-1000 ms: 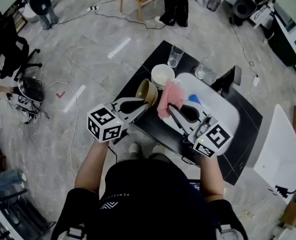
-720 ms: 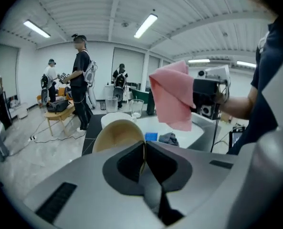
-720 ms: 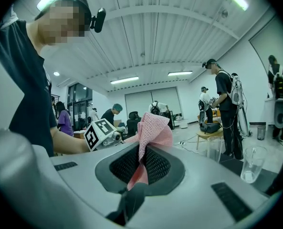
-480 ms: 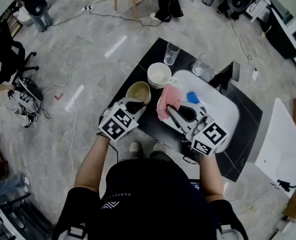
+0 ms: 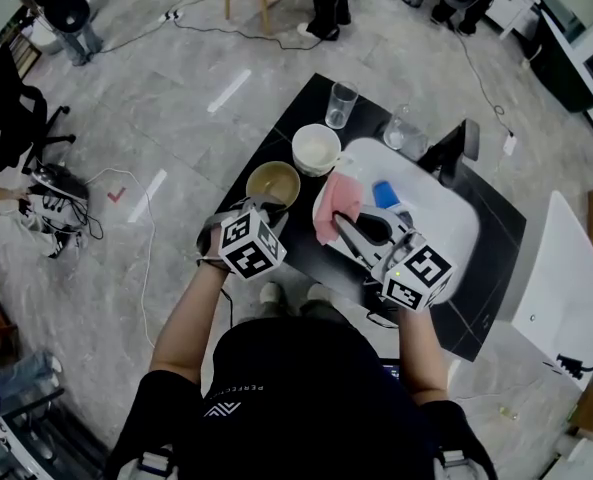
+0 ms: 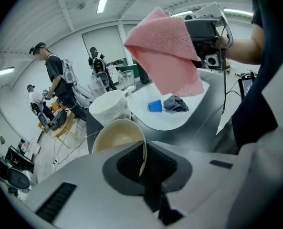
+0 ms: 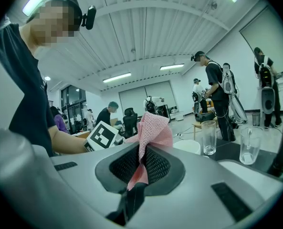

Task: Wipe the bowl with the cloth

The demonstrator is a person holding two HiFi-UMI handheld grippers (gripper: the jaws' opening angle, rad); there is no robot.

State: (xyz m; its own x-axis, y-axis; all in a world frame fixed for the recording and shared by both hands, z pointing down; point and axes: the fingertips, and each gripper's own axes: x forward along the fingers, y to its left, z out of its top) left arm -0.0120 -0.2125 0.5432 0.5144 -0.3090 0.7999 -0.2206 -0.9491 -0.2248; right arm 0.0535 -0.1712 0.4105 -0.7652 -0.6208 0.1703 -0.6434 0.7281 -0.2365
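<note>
My left gripper is shut on the near rim of a tan bowl, which sits mouth-up over the black table's left part. In the left gripper view the bowl's thin rim runs between the jaws of that gripper. A pink cloth hangs just right of the bowl and apart from it, pinched in my right gripper. The right gripper view shows the cloth rising out of the shut jaws of the right gripper. From the left gripper view the cloth hangs above the tray.
A white bowl stands just beyond the tan one. Two clear glasses are at the table's far side. A white tray on the right holds a blue item and a dark rag. People stand in the background.
My left gripper has swung the tan bowl from tilted on its side, mouth toward the cloth, to mouth-up, and drawn back toward me. The right gripper with the cloth has barely moved.
</note>
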